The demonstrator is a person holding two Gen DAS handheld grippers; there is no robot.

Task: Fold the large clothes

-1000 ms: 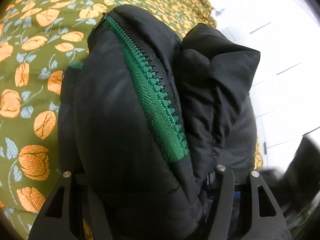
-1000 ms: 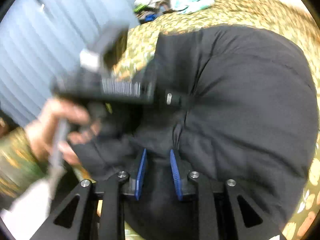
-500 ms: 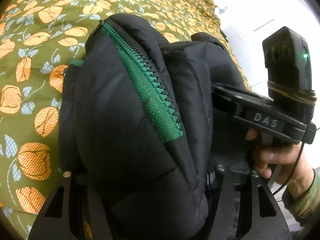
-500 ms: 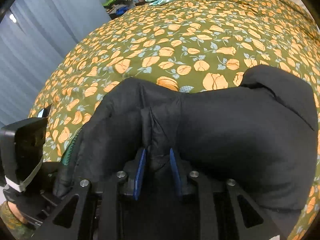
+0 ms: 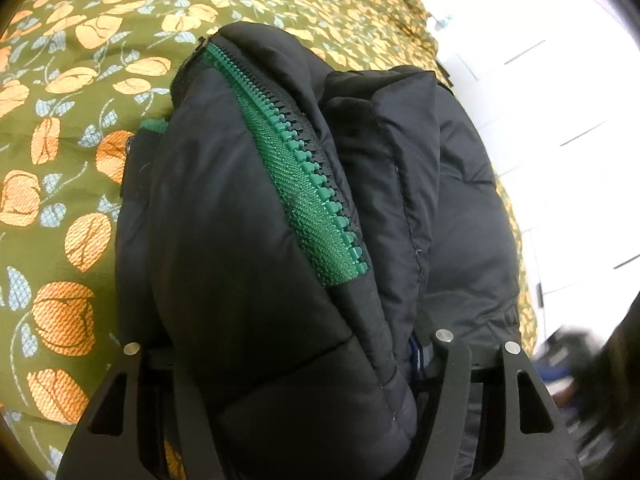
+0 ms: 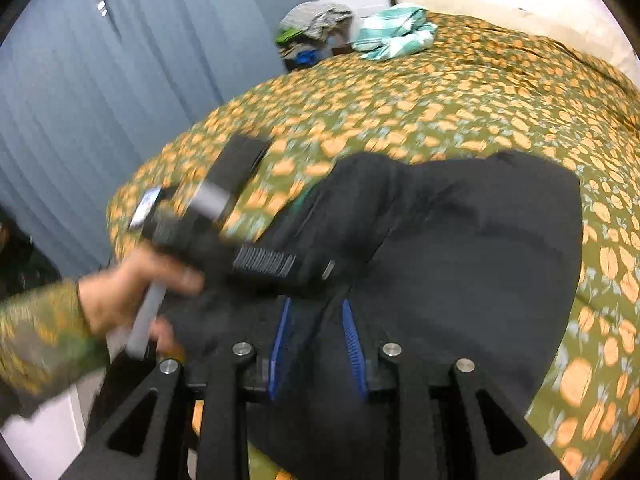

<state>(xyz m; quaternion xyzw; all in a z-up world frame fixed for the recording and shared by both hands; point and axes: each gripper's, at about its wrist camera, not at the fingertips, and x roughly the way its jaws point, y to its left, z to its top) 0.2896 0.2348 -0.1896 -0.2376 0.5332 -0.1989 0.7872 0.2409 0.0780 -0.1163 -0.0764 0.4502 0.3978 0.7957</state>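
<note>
Writing that can be read is nowhere on the black padded jacket (image 5: 248,240); it is puffy, quilted, with a coarse green plastic zipper (image 5: 316,184) on woven tape. It lies bunched on the bed cover (image 5: 60,128), olive cloth printed with orange flowers. The left gripper (image 5: 288,360) has its jaws spread wide around a thick fold of it. The right gripper (image 6: 316,340), blue ribbed pads, is opening with thin jacket cloth between.

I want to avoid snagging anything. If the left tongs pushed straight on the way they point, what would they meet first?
The black jacket itself: its padded bulk already fills the left tongs, green zipper directly ahead. The flowered bedspread probably lies beneath.
</note>
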